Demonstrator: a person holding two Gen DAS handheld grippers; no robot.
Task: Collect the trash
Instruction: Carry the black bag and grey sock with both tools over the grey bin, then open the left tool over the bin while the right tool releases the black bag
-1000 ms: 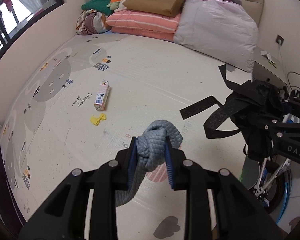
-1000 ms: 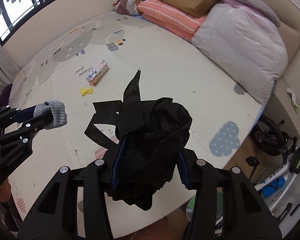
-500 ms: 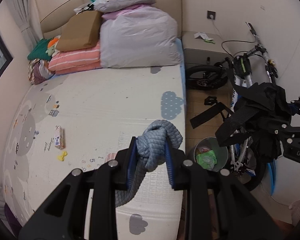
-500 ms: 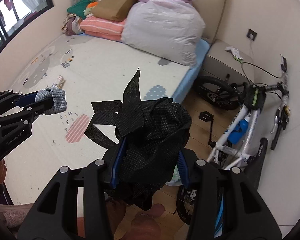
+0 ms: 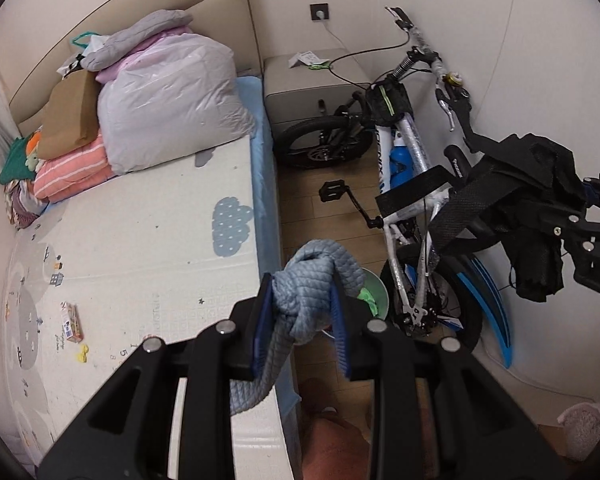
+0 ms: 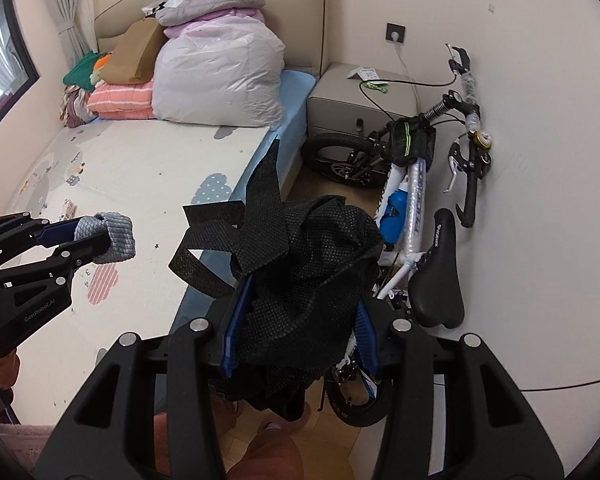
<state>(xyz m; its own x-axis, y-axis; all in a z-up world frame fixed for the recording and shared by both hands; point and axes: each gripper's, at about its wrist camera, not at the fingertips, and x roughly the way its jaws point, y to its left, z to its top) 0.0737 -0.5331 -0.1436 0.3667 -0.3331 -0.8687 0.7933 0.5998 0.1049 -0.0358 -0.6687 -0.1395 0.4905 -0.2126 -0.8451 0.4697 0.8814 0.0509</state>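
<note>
Both grippers now hang past the bed edge (image 5: 266, 216): our left gripper (image 5: 300, 316) pinches the grey knotted cloth (image 5: 312, 280) directly above the green bin (image 5: 374, 288); our right gripper (image 6: 296, 332) clamps the black mesh bag (image 6: 300, 264) beside it.

**Black two-finger grippers with blue pads**

The left gripper (image 5: 302, 312) is a matte black plastic frame of angular struts with triangular cut-outs, joined by round silver screws. Its two fingers carry ribbed blue pads (image 5: 261, 322) on their inner faces. Seen from the right wrist view, its side bears small white lettering reading "GenRobot.AI". The right gripper (image 6: 298, 332) has the same black struts, silver screws and blue pads (image 6: 232, 320); from the left view, white letters "DA" show on its side.
</note>
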